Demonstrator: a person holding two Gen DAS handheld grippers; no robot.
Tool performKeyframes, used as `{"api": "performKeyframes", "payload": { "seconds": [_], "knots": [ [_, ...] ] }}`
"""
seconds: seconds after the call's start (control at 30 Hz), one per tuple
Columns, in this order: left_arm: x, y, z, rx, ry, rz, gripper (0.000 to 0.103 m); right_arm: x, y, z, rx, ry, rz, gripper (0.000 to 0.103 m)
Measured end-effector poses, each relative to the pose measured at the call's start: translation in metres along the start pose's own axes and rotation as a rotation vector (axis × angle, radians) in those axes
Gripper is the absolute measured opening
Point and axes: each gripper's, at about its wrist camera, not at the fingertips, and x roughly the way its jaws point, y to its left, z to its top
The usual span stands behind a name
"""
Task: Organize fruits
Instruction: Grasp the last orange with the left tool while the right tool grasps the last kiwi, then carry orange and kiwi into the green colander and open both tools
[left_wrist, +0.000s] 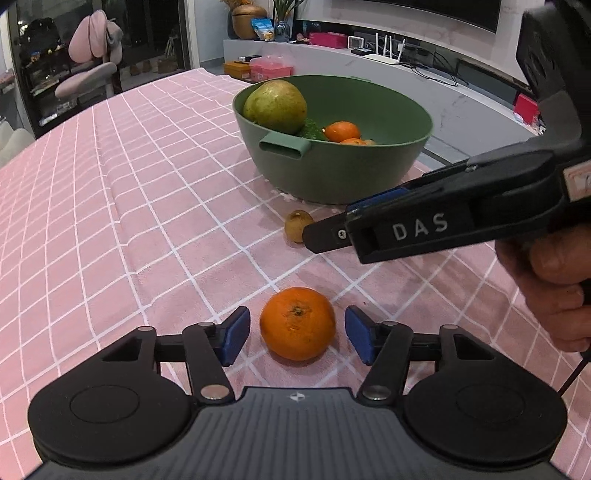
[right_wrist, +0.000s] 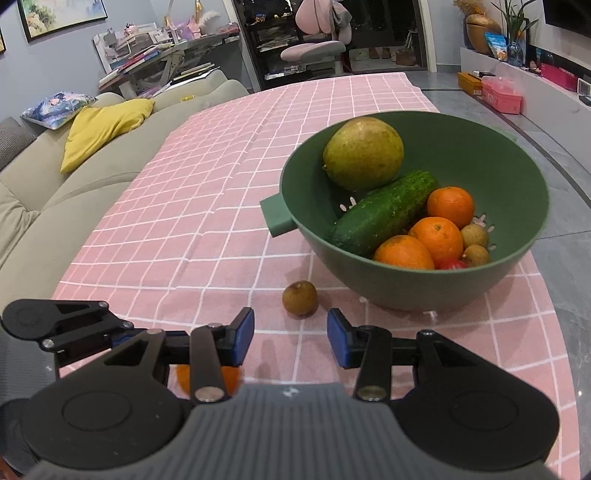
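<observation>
An orange lies on the pink checked cloth between the blue pads of my left gripper. A narrow gap shows on each side, so the jaws stand open around it. A small brown longan lies in front of the green bowl. My right gripper hovers open just short of the longan, with nothing between its fingers. In the left wrist view the right gripper reaches in from the right, its tip beside the longan. The bowl holds a large yellow-green fruit, a cucumber, oranges and longans.
The pink cloth stretches away to the left of the bowl. A grey sofa with a yellow cushion borders the table's left side. The table's right edge drops to the floor. A person's hand holds the right gripper.
</observation>
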Motion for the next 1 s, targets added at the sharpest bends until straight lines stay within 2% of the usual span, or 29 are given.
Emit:
{"api": "performKeyframes", "payload": {
  "seconds": [0.33,0.47,0.6,1.0],
  "knots": [
    [0.01,0.012,-0.002,-0.045,-0.024,-0.064,0.058,0.03,0.008,0.004,-0.034,0.002,-0.029,0.036],
    [0.012,0.014,-0.001,-0.06,-0.029,-0.089,0.053,0.038,0.01,0.006,-0.038,0.007,-0.043,0.031],
    [0.014,0.014,-0.001,-0.06,-0.035,-0.098,0.051,0.042,0.013,0.008,-0.051,0.003,-0.052,0.021],
    [0.009,0.017,-0.004,-0.101,-0.031,-0.076,0.05,0.042,0.016,0.008,-0.073,0.021,-0.048,0.02]
  ]
}}
